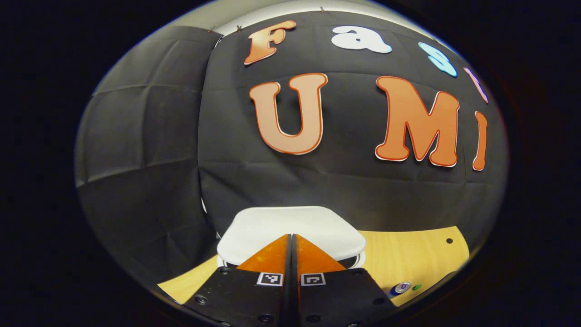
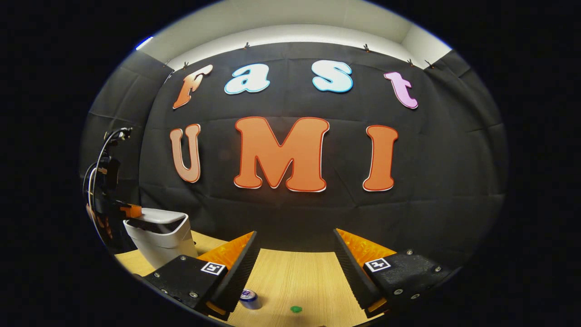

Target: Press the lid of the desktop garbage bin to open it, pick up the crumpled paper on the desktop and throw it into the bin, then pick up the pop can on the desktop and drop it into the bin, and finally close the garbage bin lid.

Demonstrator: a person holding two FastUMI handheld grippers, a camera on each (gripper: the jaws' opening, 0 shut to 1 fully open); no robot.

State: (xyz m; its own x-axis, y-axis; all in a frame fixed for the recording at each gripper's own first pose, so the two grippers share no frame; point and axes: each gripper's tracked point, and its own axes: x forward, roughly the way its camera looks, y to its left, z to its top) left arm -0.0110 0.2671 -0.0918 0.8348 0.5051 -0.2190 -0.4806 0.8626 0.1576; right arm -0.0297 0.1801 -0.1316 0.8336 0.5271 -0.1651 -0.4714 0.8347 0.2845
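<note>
In the left gripper view, the left gripper (image 1: 292,240) sits at six o'clock with its two fingers pressed flat together, nothing between them. Their tips rest over the front edge of the white lid (image 1: 290,225) of the garbage bin (image 1: 358,260), which lies directly ahead at the centre bottom; whether the tips actually touch the lid cannot be told. The wooden worktop (image 1: 417,254) spreads out toward four o'clock. On it, near the five o'clock rim, stands the pop can (image 1: 401,287), seen from above, with a small green spot (image 1: 416,287) just beside it.

In the right gripper view, the right gripper (image 2: 297,240) has its fingers spread wide apart and holds nothing, hanging above the worktop (image 2: 290,277). The pop can (image 2: 248,297) stands at about seven o'clock, just beside the inner edge of the finger on that side, and the green spot (image 2: 296,309) lies at six o'clock. At nine o'clock the garbage bin (image 2: 159,238) stands near the worktop's far corner, and the left gripper (image 2: 131,211), trailing cables, reaches its top from the rim side.
</note>
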